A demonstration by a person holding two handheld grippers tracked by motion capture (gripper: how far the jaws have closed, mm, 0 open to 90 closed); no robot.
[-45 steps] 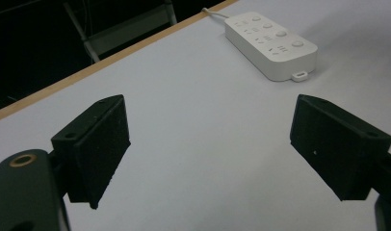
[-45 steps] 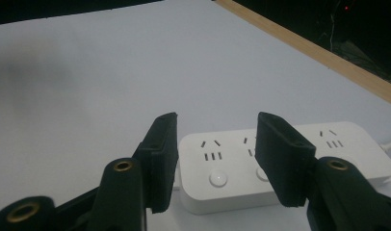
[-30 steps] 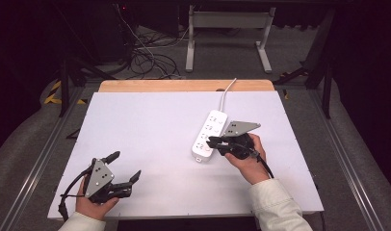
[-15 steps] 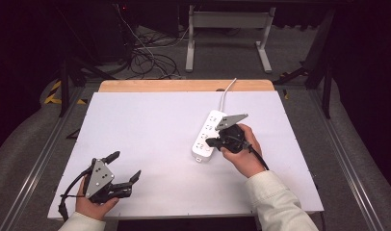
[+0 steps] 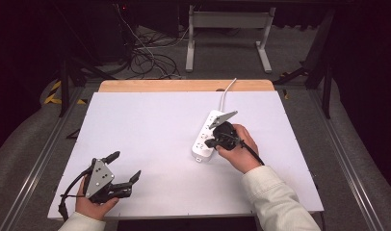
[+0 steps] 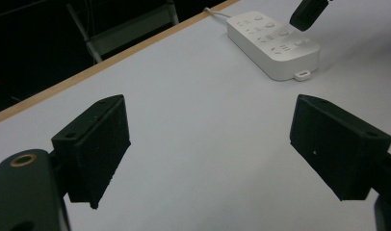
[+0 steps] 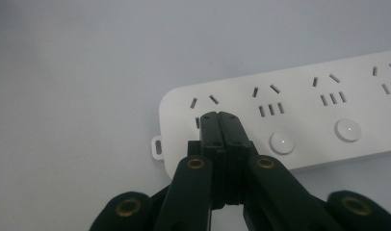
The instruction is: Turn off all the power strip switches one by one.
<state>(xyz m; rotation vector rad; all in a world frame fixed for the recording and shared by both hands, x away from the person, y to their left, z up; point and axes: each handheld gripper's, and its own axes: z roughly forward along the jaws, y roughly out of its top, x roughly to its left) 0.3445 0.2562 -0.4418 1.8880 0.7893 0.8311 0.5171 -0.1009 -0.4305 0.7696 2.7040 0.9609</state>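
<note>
I am holding my right claw [image 5: 214,141] over the near end of the white power strip [image 5: 206,135], which is lying right of centre on the white desk [image 5: 150,125]. Its jaws are pressed fully together with nothing between them, and in the right gripper view their tips [image 7: 221,120] are sitting above the end socket, beside a round button [image 7: 282,142]. My left claw [image 5: 121,169] is resting at the desk's near left corner, jaws spread wide and empty, well apart from the strip.
</note>
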